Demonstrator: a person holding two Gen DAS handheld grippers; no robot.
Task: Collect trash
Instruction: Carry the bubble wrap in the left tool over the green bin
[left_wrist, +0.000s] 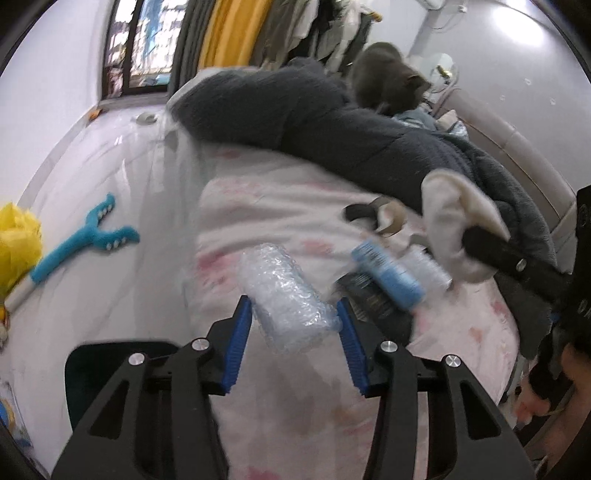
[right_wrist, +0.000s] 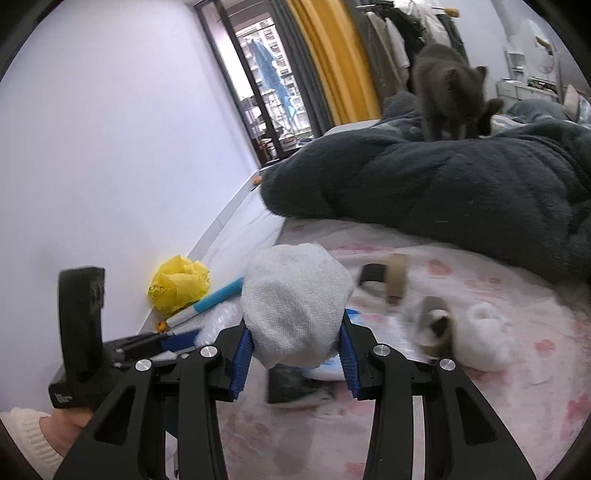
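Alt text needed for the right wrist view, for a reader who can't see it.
The right gripper is shut on a white cloth wad above a pink-patterned bed sheet strewn with litter. A grey cat stands on a dark blanket behind; a yellow bag lies by the wall.

Cat (right_wrist: 448, 92) on duvet (right_wrist: 443, 184) — behind bottle (left_wrist: 391, 271), tape rolls (right_wrist: 388, 280).

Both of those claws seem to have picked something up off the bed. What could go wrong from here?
The bubble wrap in the left gripper is springy and slick, so it might slip out. The white cloth in the right gripper bulges well past the pads and could snag or drop. The grey cat on the dark blanket may wander into the remaining litter, such as the blue bottle.
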